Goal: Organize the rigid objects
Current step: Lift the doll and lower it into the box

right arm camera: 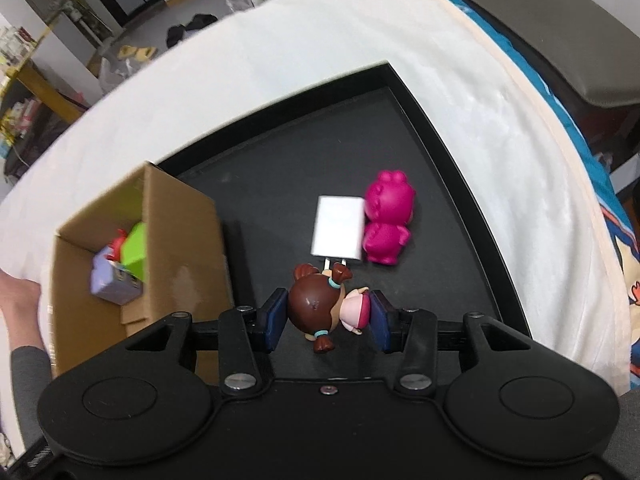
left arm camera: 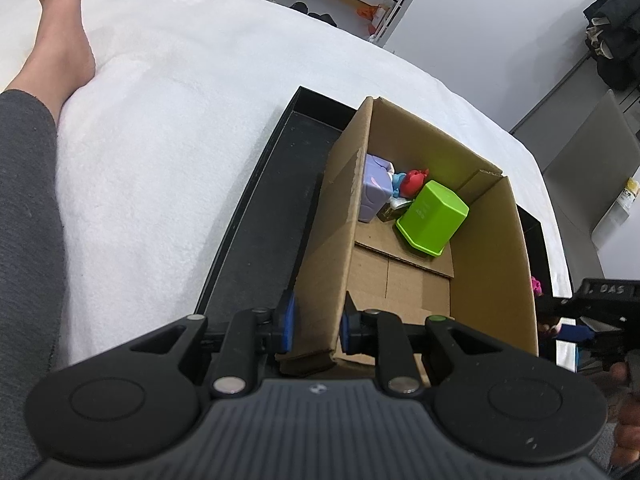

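Note:
A brown-haired doll in a pink dress [right arm camera: 320, 308] hangs just above the black tray [right arm camera: 280, 184], with my right gripper [right arm camera: 328, 316] shut on it. On the tray beyond it lie a white charger [right arm camera: 338, 226] and a magenta toy [right arm camera: 386, 218], touching each other. An open cardboard box [left arm camera: 400, 280] stands on the tray [left arm camera: 256, 240]. It holds a green container [left arm camera: 434, 218], a purple block [left arm camera: 374, 192] and a red and blue toy [left arm camera: 412, 182]. My left gripper [left arm camera: 316, 326] is shut on the box's near wall. The right gripper [left arm camera: 592, 312] shows at the right edge of the left wrist view.
The tray lies on a white blanket [left arm camera: 160, 140] spread over a bed. A person's bare leg [left arm camera: 60, 52] rests on it at the left. A grey chair [right arm camera: 592, 40] stands past the bed's right side. Clutter sits on the floor beyond the bed.

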`<state>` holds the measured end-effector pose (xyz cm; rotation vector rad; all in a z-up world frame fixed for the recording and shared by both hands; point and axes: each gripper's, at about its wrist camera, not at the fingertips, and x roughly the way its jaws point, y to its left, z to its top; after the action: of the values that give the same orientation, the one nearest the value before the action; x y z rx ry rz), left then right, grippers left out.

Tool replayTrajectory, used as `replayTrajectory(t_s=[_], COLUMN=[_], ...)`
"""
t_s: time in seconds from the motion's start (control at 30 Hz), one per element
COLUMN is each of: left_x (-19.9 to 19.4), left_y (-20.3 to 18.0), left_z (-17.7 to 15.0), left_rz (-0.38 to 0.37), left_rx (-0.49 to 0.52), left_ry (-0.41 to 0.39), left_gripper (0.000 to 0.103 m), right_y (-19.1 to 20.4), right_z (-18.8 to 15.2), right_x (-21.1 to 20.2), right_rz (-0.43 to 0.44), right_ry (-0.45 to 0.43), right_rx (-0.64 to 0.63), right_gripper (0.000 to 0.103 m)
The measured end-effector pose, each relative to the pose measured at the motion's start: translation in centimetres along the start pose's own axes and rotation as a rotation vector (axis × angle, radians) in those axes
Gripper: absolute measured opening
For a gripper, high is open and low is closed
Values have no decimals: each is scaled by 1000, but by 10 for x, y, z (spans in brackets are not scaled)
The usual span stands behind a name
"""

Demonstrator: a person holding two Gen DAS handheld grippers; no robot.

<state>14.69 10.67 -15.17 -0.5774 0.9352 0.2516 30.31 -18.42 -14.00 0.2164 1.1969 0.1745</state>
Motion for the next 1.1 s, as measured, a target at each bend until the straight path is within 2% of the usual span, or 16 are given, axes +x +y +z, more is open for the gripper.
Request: replayTrajectory(t_s=[0.47, 0.77, 1.1], left_x=[-1, -3, -5], left_y=[4, 5, 8], left_z=[1, 2, 3], left_rz=[-13, -27, -34], left_rx=[-6, -17, -27], left_ry=[5, 5, 5], left_gripper=[20, 20, 20], right_y=[32, 74, 119], right_z=[7, 9, 4], right_x=[-28, -47, -54], right_rz=[39, 88, 150], right_ry=[-63, -100, -96], right_rx=[-54, -128, -232], right_gripper=[43, 43, 43])
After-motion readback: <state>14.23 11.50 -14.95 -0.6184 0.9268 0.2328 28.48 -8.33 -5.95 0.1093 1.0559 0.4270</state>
